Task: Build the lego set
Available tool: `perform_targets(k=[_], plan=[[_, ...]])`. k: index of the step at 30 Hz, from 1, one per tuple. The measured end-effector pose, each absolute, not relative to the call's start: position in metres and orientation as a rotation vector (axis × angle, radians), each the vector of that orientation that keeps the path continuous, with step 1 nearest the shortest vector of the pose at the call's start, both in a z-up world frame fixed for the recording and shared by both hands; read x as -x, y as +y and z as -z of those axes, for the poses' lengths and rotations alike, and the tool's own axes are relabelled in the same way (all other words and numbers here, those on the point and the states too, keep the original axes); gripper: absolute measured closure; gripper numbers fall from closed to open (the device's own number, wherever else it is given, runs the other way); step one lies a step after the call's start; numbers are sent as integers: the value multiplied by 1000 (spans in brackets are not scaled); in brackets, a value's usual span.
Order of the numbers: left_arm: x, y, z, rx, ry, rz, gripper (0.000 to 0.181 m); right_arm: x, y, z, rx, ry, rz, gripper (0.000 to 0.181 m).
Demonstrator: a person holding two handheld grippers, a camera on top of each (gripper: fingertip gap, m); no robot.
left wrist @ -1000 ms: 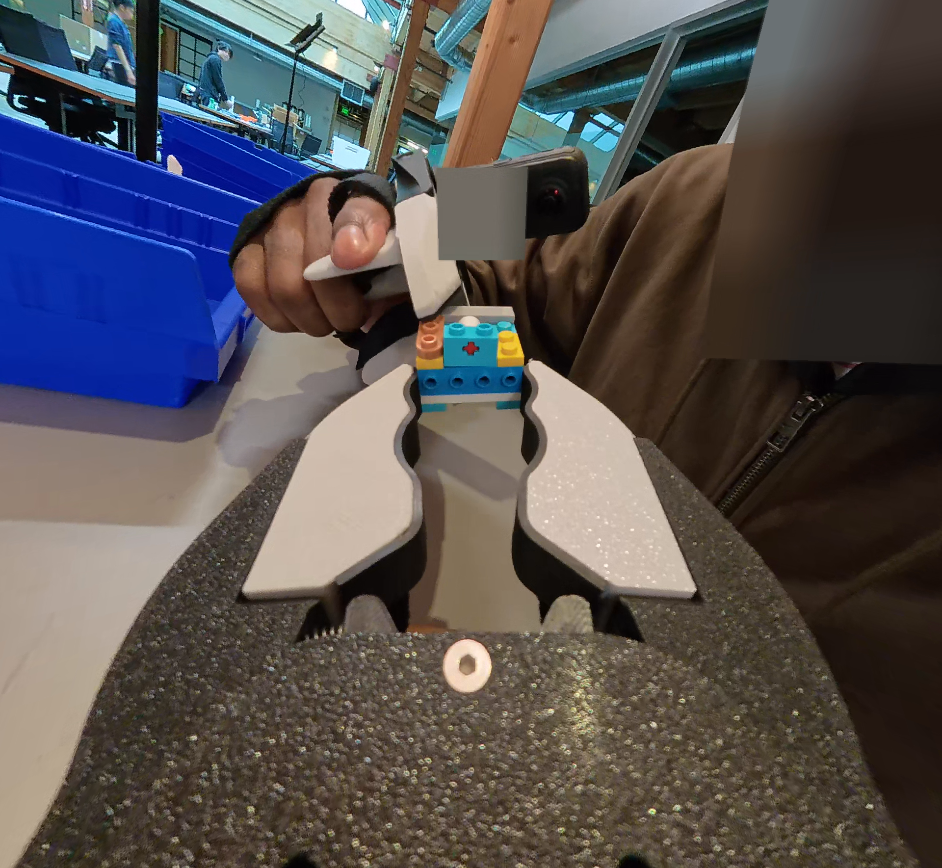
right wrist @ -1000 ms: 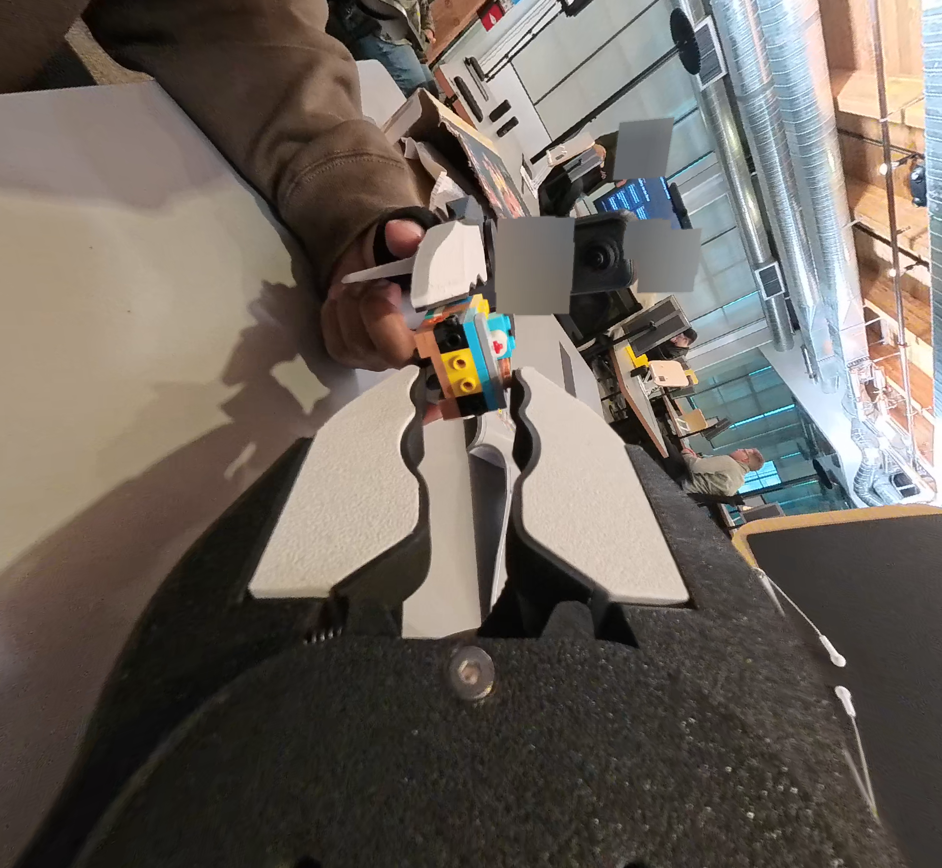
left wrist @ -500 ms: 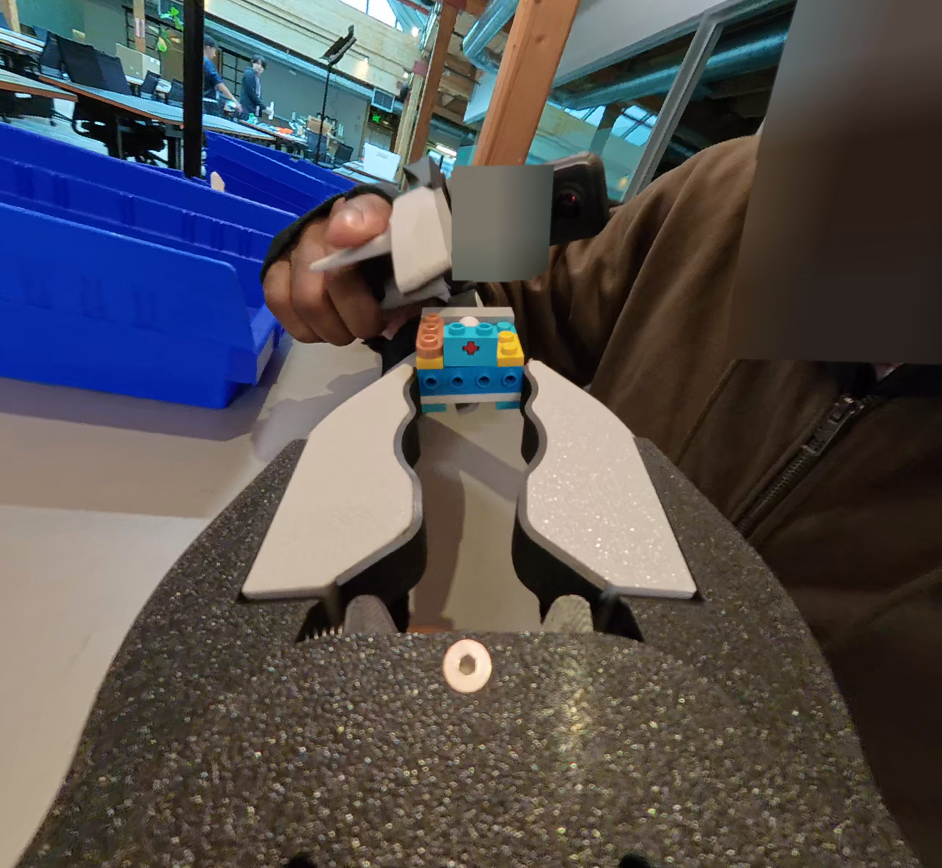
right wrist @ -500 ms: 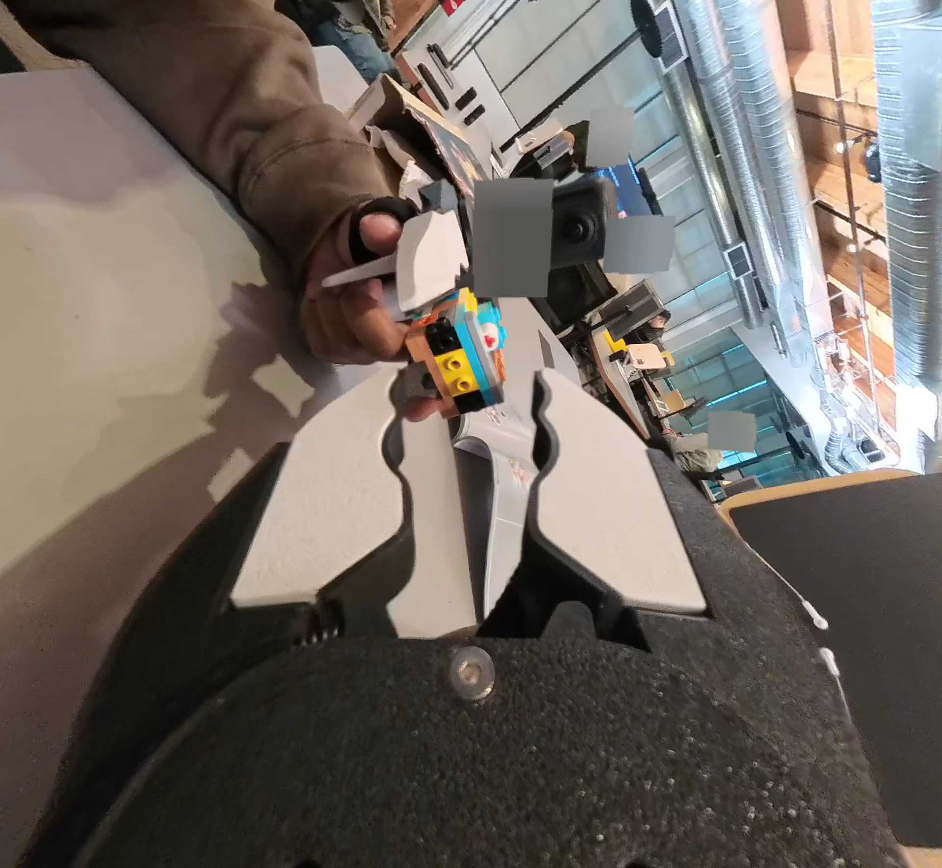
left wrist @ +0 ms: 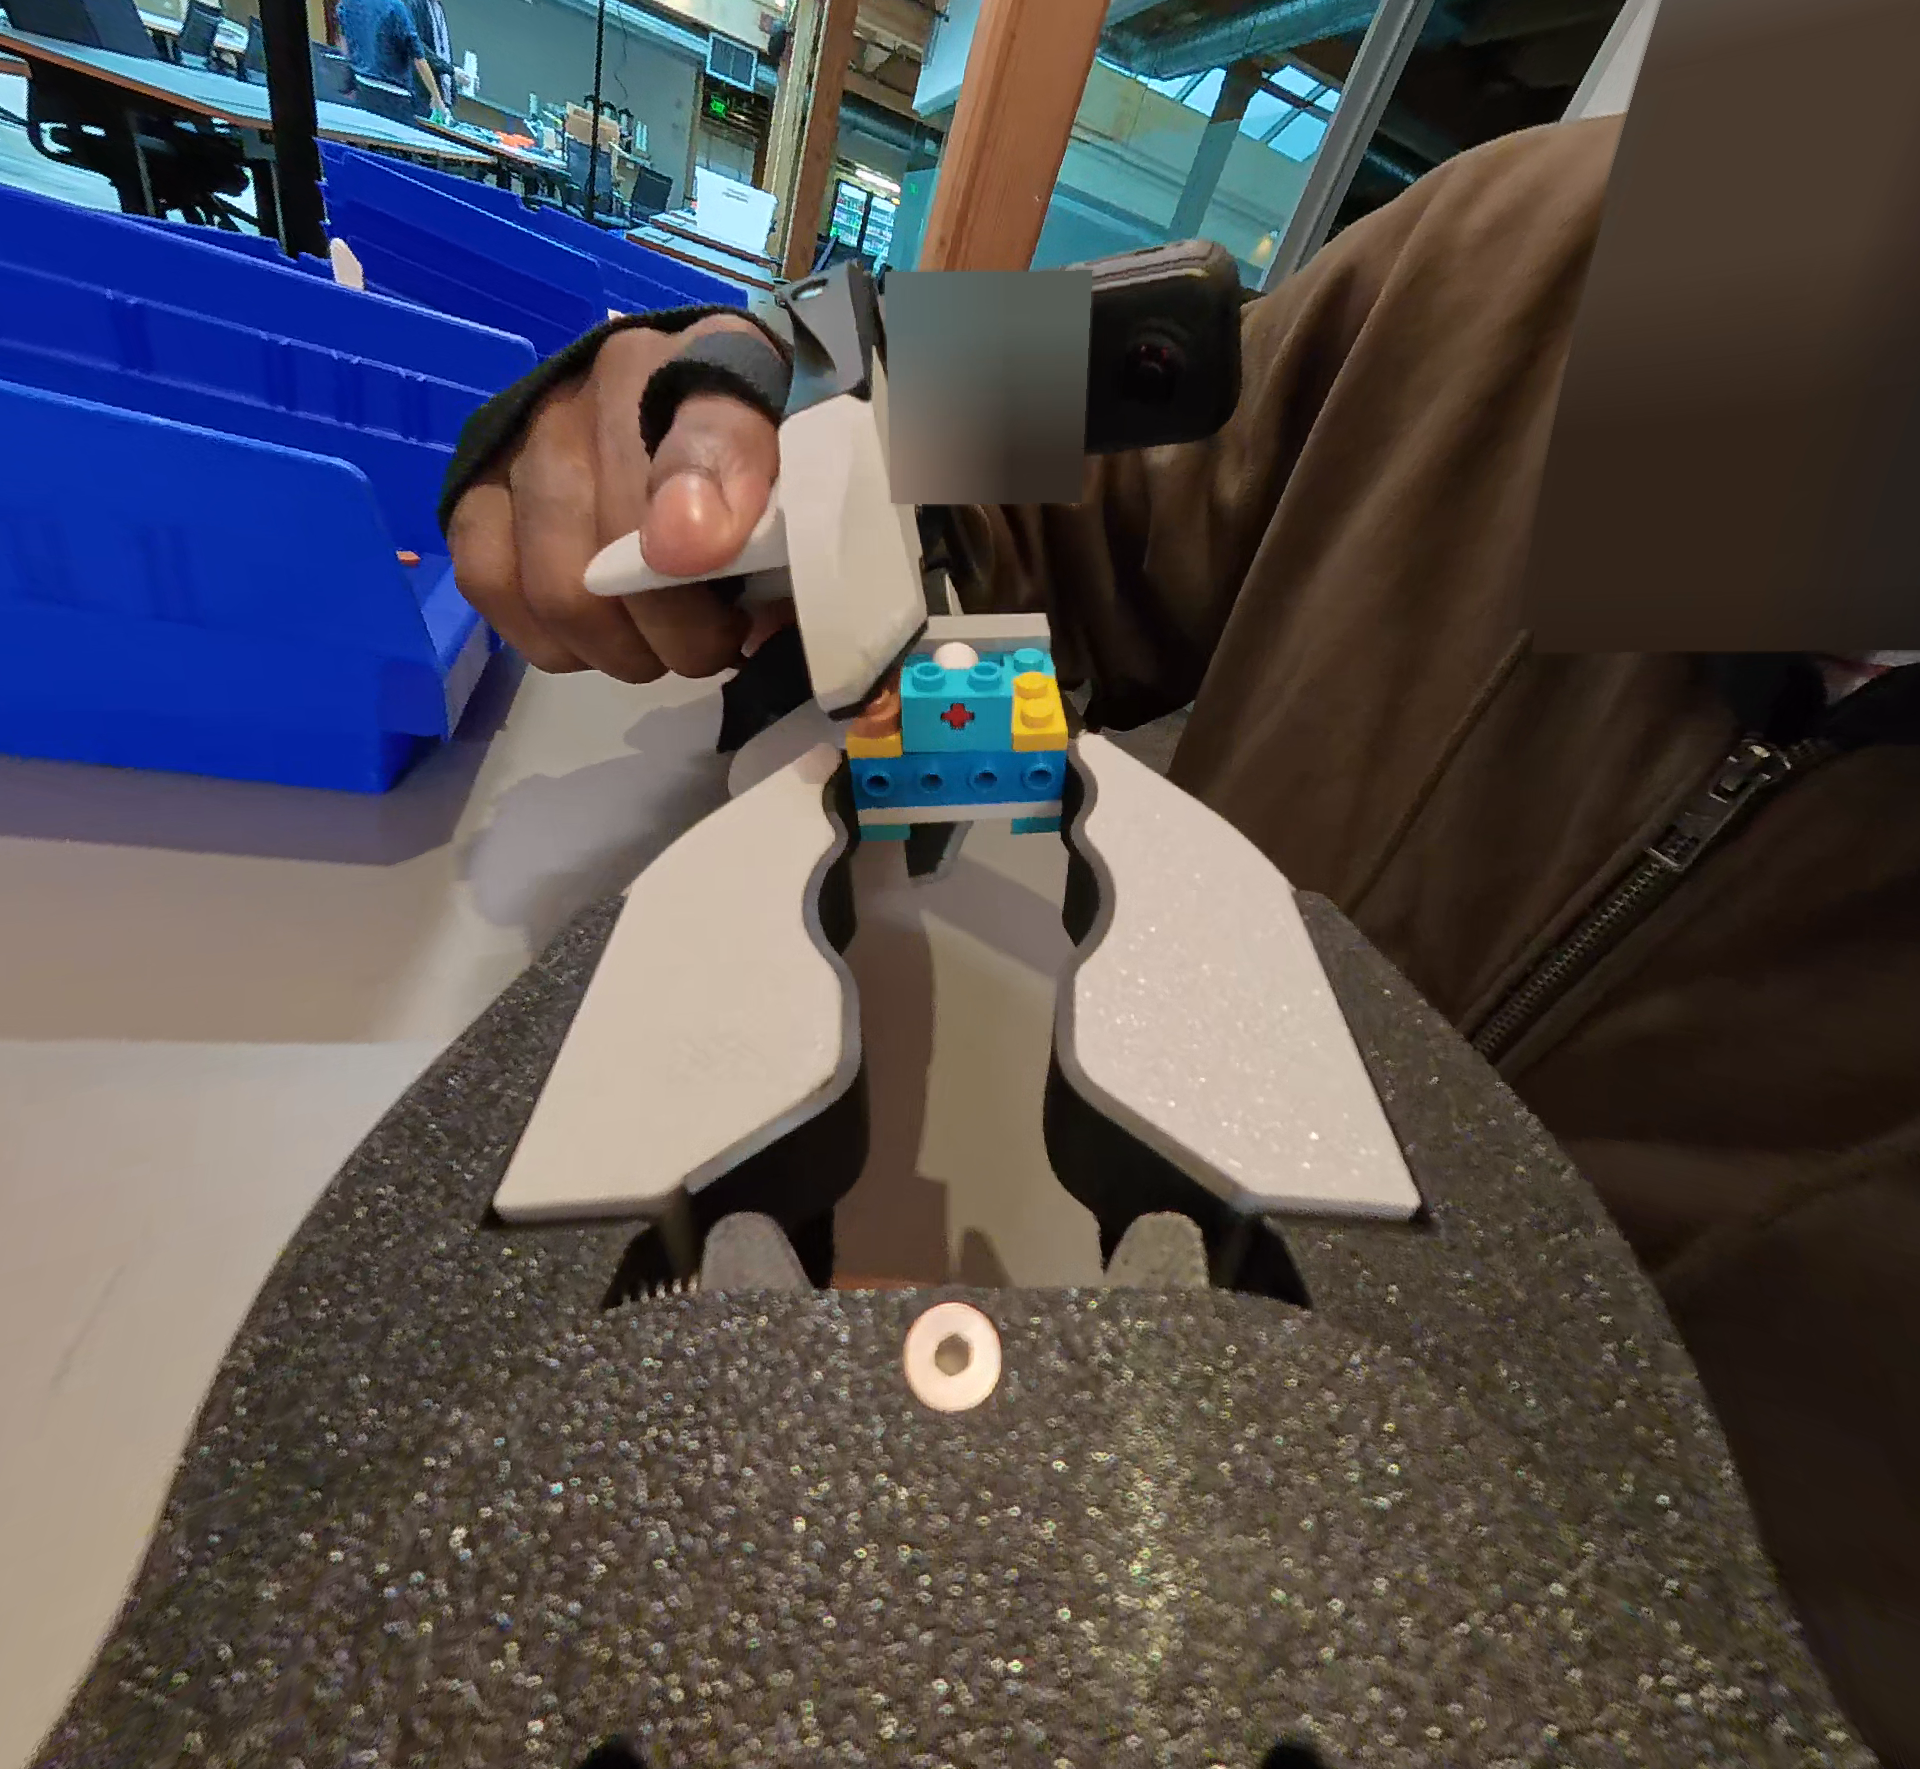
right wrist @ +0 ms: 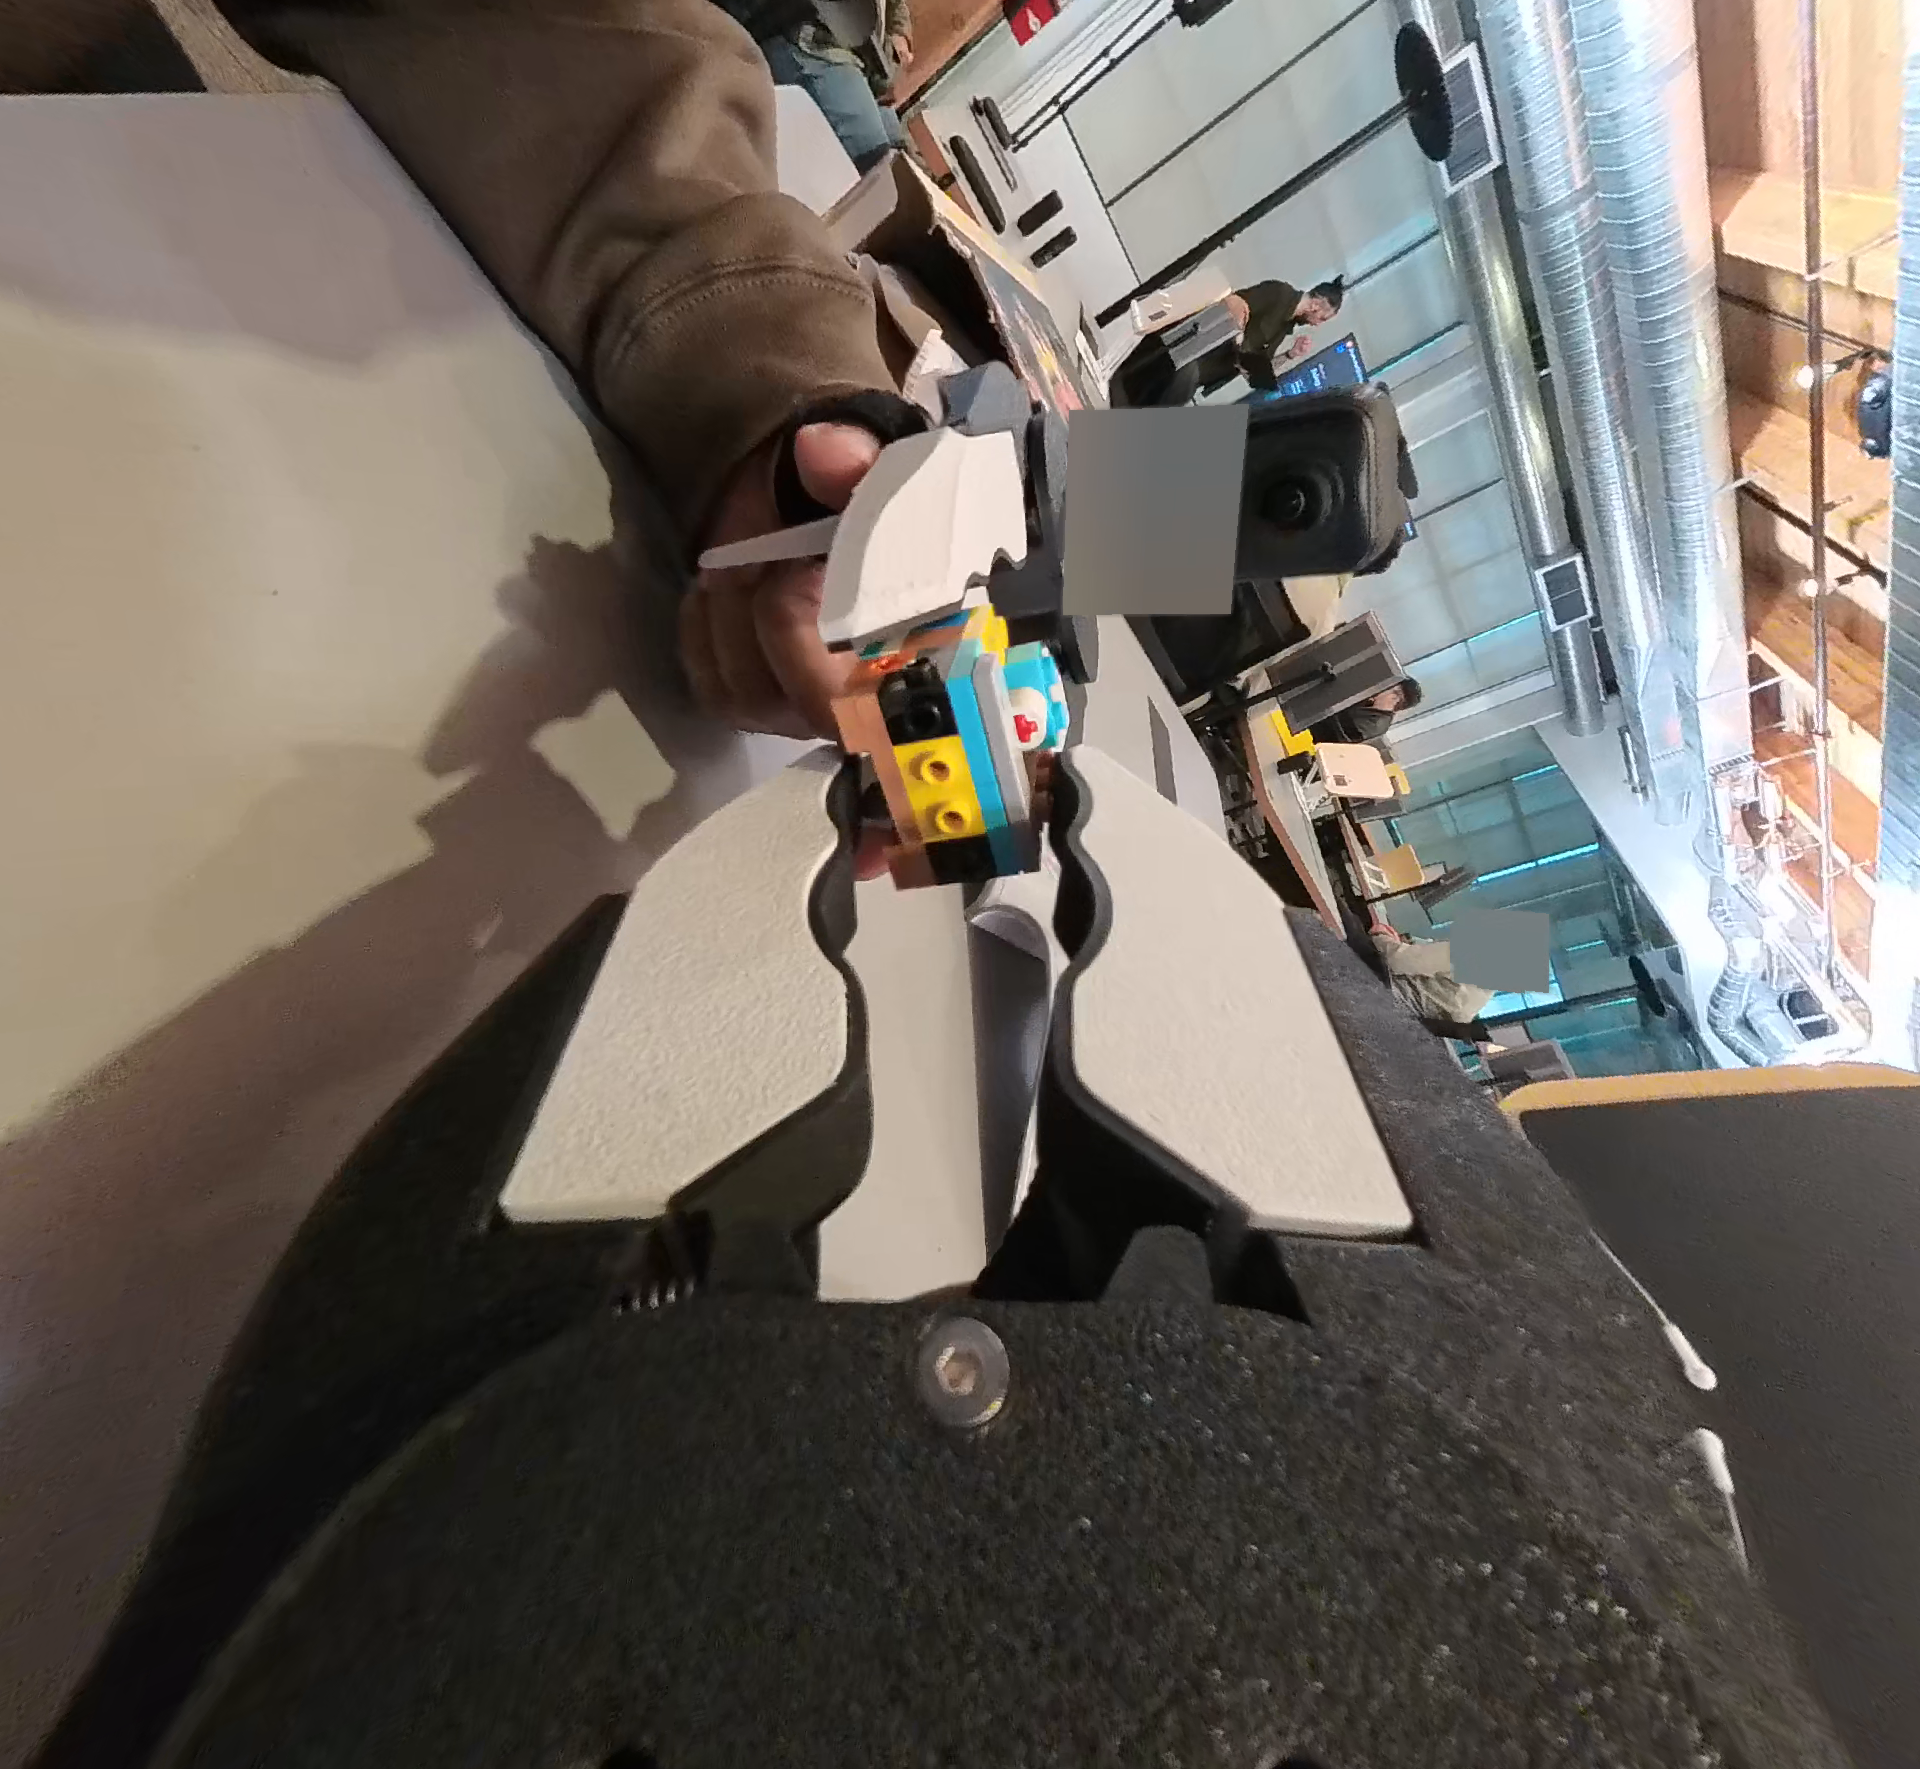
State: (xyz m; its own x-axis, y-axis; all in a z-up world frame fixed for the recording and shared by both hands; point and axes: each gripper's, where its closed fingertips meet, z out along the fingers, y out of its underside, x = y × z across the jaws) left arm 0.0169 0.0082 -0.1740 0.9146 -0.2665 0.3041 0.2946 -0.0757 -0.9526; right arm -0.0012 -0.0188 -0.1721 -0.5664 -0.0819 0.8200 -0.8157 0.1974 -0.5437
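A small lego build (left wrist: 961, 732) of blue, turquoise, yellow and orange bricks is held off the table between my two grippers. My left gripper (left wrist: 961, 789) is shut on its blue beam from both sides. In the right wrist view the build (right wrist: 940, 774) shows a yellow brick, black bricks and a brown plate. My right gripper (right wrist: 951, 784) is closed on it, one finger at the brown plate and one at the turquoise side. In the left wrist view the right gripper's upper finger (left wrist: 847, 556) covers the orange brick at the build's top left corner.
Blue storage bins (left wrist: 208, 524) stand at the left on the grey table (left wrist: 208, 1044). The person's brown jacket (left wrist: 1455, 732) fills the right side. A cardboard box (right wrist: 940, 202) lies farther back in the right wrist view. The grippers are tip to tip, or close to it.
My right gripper opened wider half a second ago and has now closed on the build again. In the left wrist view its finger has come down over the orange brick.
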Motion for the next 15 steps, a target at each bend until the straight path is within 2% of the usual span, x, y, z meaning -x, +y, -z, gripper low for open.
perform_targets(k=[7, 8, 9, 11, 13, 15], plan=[[-7, 7, 174, 1581, -67, 423, 144, 13, -20, 173, -768, -1798, -1384, 146], [-3, 7, 174, 1583, -77, 383, 144, 18, -19, 173, -736, -1805, -1367, 142], [2, 5, 175, 1597, -84, 336, 144, 20, -18, 176, -719, -1845, -1372, 126], [11, 3, 179, 1636, -94, 228, 144, 25, -13, 181, -651, -1954, -1417, 111], [19, 2, 181, 1669, -104, 127, 144, 28, -7, 183, -578, -2023, -1478, 108], [27, 1, 186, 1709, -106, 24, 144, 31, -2, 183, -502, -2085, -1540, 114]])
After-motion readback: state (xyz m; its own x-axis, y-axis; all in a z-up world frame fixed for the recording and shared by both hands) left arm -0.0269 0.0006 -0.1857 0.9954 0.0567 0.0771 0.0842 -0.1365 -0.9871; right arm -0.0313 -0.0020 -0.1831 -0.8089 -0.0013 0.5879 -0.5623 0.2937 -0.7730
